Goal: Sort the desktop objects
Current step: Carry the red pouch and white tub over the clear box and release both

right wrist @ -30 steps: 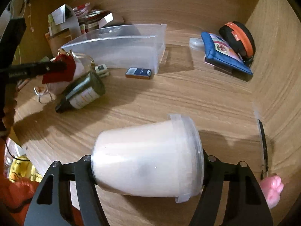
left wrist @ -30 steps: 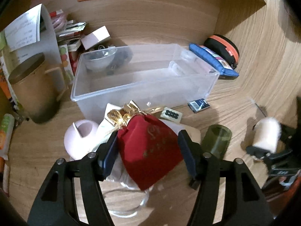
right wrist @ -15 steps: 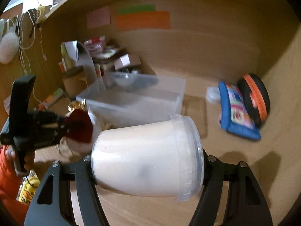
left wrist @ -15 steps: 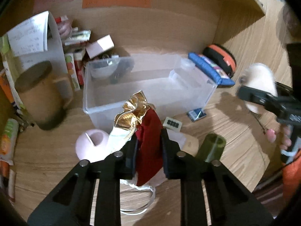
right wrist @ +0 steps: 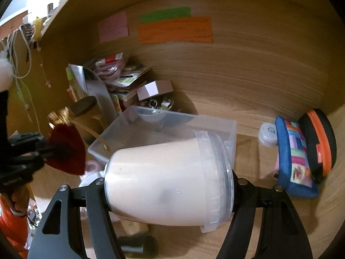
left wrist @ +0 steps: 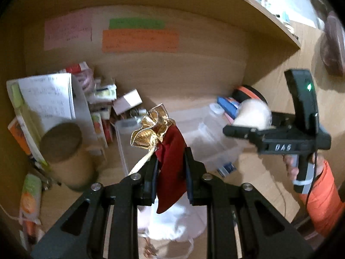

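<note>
My left gripper [left wrist: 170, 172] is shut on a red velvet pouch [left wrist: 171, 161] with a gold frilled top, held up in the air in front of the clear plastic bin [left wrist: 215, 142]. My right gripper [right wrist: 169, 185] is shut on a white plastic jar [right wrist: 163, 183] with a clear lid, held on its side above the desk near the bin [right wrist: 172, 127]. In the left wrist view the right gripper [left wrist: 243, 127] and jar [left wrist: 252, 112] hang over the bin's right end. In the right wrist view the pouch [right wrist: 66, 151] is at the left.
A brown lidded cup [left wrist: 66, 155], papers and boxes crowd the back left. A blue patchwork pouch [right wrist: 295, 155] and black-orange case [right wrist: 319, 138] lie at the right. A green bottle [right wrist: 138, 246] and white items [left wrist: 172, 222] lie on the desk below the grippers.
Both grippers have risen off the desk with their loads. The left closed on the pouch and lifted it; the right carried the jar up and toward the bin.
</note>
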A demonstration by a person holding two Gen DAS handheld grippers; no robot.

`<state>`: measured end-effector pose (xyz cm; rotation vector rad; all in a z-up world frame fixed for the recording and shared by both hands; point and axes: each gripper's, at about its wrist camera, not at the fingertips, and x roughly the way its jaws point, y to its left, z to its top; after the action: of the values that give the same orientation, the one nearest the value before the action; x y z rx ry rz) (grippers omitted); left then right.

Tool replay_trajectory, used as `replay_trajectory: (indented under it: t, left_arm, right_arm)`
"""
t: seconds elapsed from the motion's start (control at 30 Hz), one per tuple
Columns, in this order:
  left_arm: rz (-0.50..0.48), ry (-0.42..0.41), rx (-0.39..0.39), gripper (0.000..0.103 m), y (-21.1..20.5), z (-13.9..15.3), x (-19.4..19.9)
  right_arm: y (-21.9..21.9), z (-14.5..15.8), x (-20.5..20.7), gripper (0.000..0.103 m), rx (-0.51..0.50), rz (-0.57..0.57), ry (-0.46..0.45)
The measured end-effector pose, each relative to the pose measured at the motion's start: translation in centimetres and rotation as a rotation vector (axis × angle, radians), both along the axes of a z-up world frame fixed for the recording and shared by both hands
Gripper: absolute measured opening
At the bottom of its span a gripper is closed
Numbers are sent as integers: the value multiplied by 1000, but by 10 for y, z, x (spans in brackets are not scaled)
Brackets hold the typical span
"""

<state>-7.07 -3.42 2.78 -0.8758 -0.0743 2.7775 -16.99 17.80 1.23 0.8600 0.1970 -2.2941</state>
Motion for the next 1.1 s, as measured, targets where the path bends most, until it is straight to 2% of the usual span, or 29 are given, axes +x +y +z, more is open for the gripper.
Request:
replay_trajectory:
  t: [0.13,0.27,0.6,0.9,1.03,1.1]
  left_arm:
    - [13,-9,-35,20,-2,0,-24]
    - [8,-52,-48,20,-6,-9,-51]
    - [-29,-175,-74,21,-1,-48,-108]
    - [-71,-265,-92,22,9,-82,-130]
    - [-77,-258,-108,23,9,-83,-128]
    - [-77,-252,-126,24,11,-84,-127]
  right_arm:
    - [-13,-6,-18,66,30,0,-21]
    - [-25,-16,-36,66,73,-4,-42]
    - [-49,-52,-76,66,196,-4,-111]
    - [-68,-74,-87,66,349,54,-153]
    - [-76,-80,-86,66,429,61,-135]
    - [-77,-81,-87,66,438,58,-136]
